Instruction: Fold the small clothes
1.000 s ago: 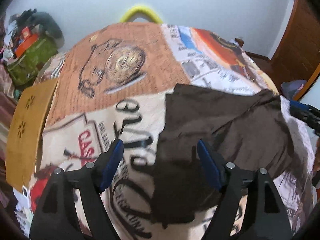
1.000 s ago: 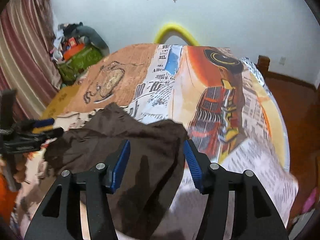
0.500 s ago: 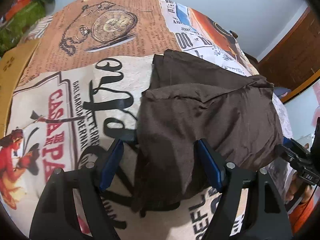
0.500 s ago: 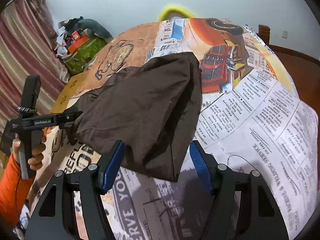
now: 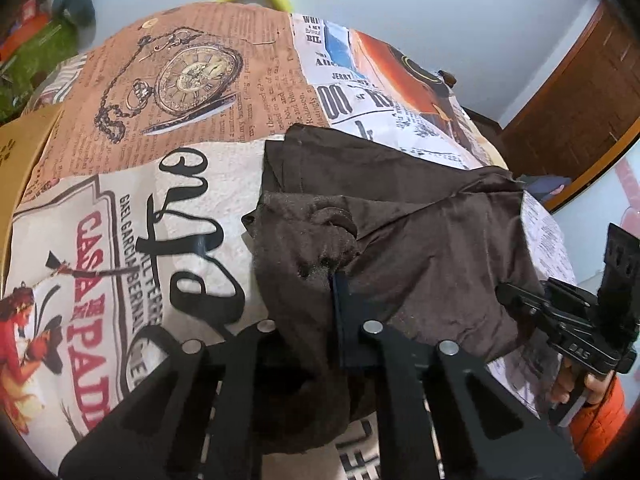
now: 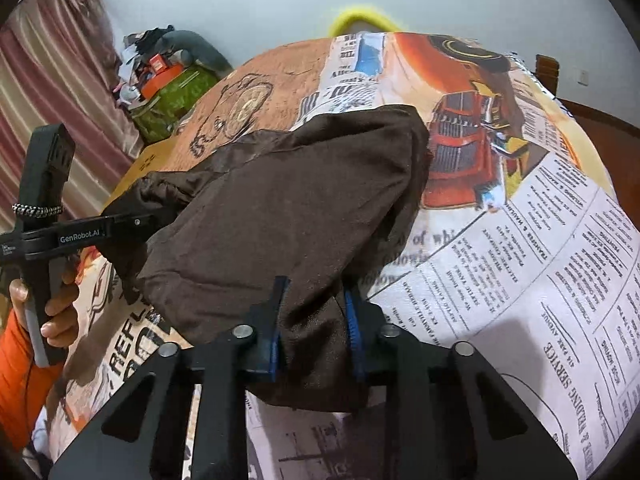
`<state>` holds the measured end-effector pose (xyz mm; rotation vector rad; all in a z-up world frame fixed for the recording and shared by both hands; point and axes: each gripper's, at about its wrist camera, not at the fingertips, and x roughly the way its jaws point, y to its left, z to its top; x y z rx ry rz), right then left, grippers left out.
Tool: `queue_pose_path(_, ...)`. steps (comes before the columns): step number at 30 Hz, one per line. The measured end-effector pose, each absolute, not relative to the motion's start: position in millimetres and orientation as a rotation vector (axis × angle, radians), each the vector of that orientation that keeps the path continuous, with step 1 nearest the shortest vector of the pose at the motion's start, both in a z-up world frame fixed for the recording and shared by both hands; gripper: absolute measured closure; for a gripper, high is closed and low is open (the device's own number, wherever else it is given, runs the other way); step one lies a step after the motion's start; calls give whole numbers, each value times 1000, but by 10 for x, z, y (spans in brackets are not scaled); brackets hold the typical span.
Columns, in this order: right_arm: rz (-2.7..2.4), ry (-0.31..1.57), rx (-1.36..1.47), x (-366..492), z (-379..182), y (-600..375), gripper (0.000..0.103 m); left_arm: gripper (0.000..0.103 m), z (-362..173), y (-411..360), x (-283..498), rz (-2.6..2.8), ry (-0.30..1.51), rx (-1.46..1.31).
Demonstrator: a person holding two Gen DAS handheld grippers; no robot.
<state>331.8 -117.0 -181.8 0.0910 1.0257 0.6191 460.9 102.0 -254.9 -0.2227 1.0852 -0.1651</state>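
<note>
Both grippers pinch the brown cloth (image 5: 420, 240) at its near edge: the left gripper (image 5: 316, 320) has a bunched corner clamped between its fingers, the right gripper (image 6: 314, 320) a fold of the opposite corner. Between them the cloth lies draped over the printed tablecloth (image 6: 520, 260), reaching toward the far side.
</note>
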Motion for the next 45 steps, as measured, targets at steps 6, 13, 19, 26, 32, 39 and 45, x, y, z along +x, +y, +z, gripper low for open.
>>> queue_pose_path(6,647,1033,91,3160,-1785,-1243,90,94,-2432,966,4206,-203,1112,-223)
queue_pose_path(13,667,1066,61,2847,-1720,-1353,91,94,-2467,831,3675,-246,1175,-205)
queue_pose_path(19,654,1085,-4,2592,-1707,-1380,85,76,-2497,866,3487,-167,1179,-131)
queue_pose_path(26,612,1029,-13,2548,-1535,-1478,55,60,-2523,1040,3553,-144,1167,-148)
queue_pose_path(32,569,1041,36,2770,-1622,-1447,52,60,-2635,1087,3763,-168,1175,-203)
queue_pose_path(39,596,1057,91,2952,-1752,-1364,52,60,-2728,1101,3968,-197,1185,-240)
queue_pose_path(45,621,1024,97,2977,-1762,-1294,52,62,-2753,1112,4040,-189,1150,-264)
